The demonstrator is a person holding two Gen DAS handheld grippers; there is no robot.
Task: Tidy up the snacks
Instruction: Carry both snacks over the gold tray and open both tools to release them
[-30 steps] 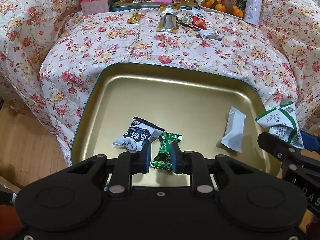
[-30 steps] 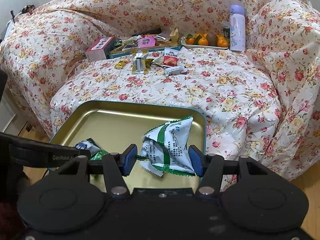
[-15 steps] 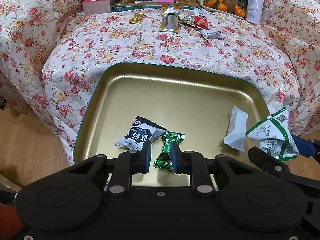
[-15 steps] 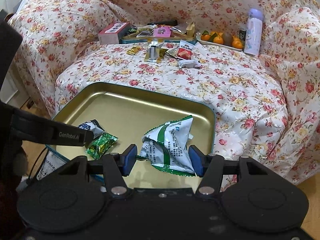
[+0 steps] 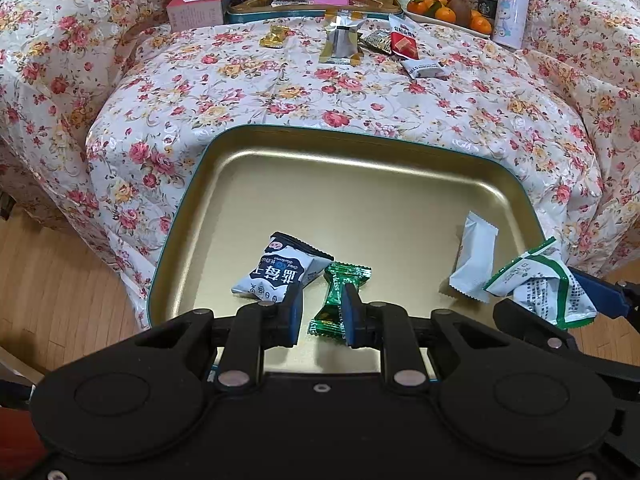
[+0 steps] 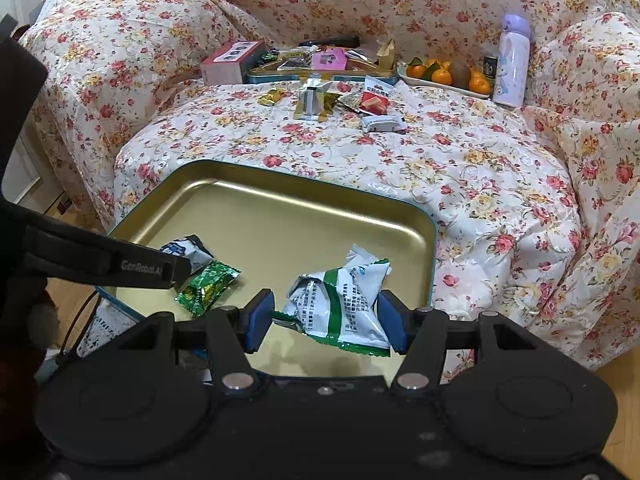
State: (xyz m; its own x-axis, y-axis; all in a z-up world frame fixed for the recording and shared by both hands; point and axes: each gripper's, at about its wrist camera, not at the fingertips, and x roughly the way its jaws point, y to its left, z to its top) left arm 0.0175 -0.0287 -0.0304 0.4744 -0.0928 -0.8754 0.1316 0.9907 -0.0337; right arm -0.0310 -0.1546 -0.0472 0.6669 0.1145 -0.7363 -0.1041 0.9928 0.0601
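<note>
**Left wrist view: both tongs low over the tray's near edge**

Left tongs (image 5: 320,312) stand narrowly parted with nothing pinched; a white pack (image 5: 282,270) lies just ahead-left, a green candy (image 5: 340,300) against the right pad. Beyond, the gold tray (image 5: 360,188) floor is bare up to its far rim. Right tongs (image 6: 326,316) pinch a green-white packet (image 6: 344,304) above the tray's right near corner, a white sachet (image 5: 474,262) just ahead.
</note>
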